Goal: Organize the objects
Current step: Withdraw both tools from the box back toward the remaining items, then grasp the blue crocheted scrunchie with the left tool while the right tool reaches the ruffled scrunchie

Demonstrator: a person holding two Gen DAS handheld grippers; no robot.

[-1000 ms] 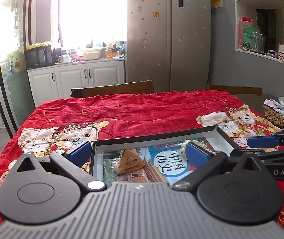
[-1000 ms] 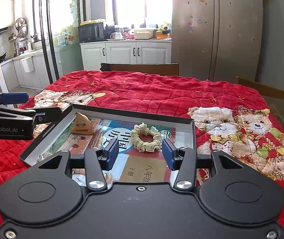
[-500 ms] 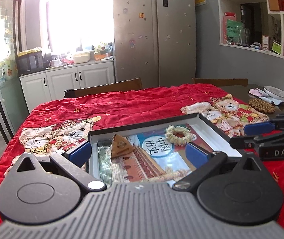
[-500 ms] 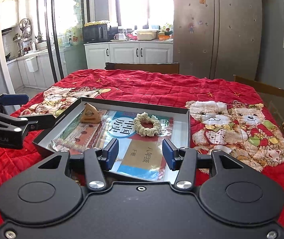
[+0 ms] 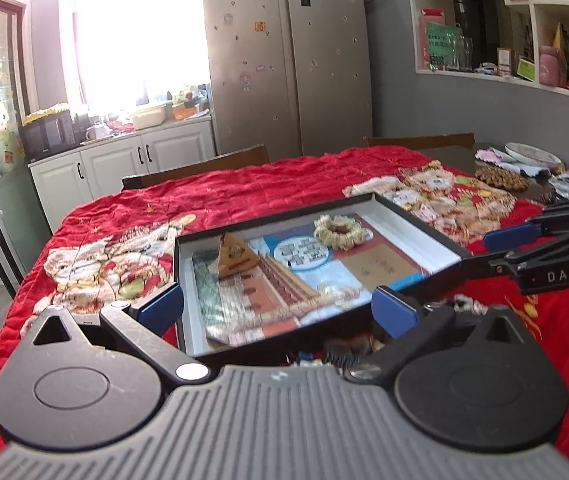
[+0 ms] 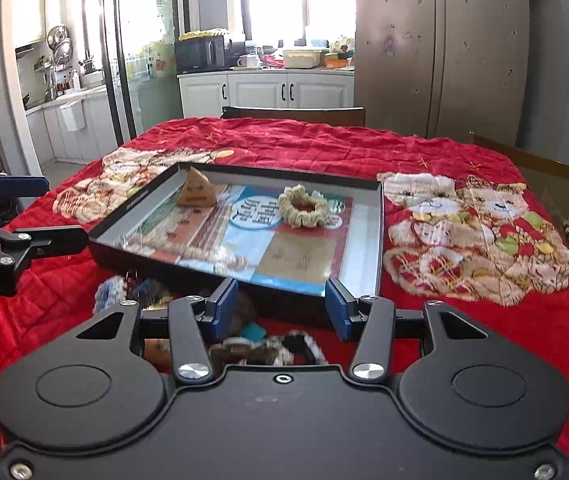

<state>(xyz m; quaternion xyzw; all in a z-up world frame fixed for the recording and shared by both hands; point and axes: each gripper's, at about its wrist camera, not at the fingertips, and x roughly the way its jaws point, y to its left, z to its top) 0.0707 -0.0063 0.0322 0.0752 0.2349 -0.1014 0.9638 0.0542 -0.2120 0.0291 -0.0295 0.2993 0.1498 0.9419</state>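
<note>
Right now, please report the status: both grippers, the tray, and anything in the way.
Left gripper open, right gripper open, both empty. Black tray on the red quilt, holding book, scrunchie, pyramid packet. Loose small items lie just before the right gripper.

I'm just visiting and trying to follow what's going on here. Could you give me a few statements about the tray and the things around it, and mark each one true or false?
1. A cream scrunchie lies inside the black tray. True.
2. The tray holds a printed book under the scrunchie. True.
3. The cloth on the table is plain blue. False: it is red with teddy bear pictures.
4. The right gripper is clamped on the scrunchie. False: its jaws stand open at the tray's near edge, and the scrunchie lies untouched farther in.
5. A small brown pyramid-shaped packet sits in the tray. True.
6. The left gripper is shut. False: its jaws are wide apart.
</note>
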